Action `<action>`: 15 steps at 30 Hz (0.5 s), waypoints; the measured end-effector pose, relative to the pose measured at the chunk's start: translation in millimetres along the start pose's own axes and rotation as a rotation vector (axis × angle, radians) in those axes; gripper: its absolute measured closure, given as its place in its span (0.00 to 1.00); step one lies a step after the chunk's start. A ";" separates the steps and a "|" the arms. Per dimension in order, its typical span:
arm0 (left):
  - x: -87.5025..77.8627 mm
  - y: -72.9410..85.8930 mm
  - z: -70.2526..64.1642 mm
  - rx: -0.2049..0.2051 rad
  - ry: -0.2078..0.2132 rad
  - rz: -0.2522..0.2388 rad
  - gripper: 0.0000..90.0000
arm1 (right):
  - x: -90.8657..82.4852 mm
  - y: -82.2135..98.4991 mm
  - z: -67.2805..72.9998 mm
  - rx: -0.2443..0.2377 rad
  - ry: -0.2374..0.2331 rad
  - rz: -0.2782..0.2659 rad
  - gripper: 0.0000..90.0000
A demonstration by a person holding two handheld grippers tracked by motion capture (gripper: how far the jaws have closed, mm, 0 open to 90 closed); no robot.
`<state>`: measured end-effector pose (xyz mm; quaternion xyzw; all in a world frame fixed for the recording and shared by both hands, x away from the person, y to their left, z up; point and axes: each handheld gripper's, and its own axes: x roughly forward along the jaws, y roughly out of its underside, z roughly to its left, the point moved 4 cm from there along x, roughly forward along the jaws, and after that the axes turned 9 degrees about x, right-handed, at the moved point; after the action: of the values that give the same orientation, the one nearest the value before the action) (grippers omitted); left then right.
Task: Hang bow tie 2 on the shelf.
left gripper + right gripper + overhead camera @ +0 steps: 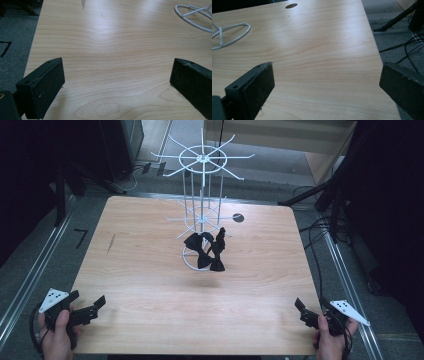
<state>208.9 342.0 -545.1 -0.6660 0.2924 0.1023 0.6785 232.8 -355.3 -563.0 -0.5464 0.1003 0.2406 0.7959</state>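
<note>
Holding the left tool (pixel 92 306) and right tool (pixel 306 311) at the near tabletop (pixel 150 285) corners, we see both spread with nothing between — black bow ties (pixel 209 251) hang mid-tabletop on the white wire rack (pixel 201 195), well apart from both.

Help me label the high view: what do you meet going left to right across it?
Left hand-held gripper → bow ties on the white rack → right hand-held gripper.
</note>
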 end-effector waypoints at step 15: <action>0.3 0.1 -0.1 -0.003 0.004 -0.002 0.00 | -25.8 8.9 -26.3 0.018 0.018 -0.002 0.04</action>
<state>209.0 341.8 -545.3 -0.6674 0.2931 0.1006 0.6772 208.9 -383.9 -569.5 -0.5412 0.1089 0.2340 0.8003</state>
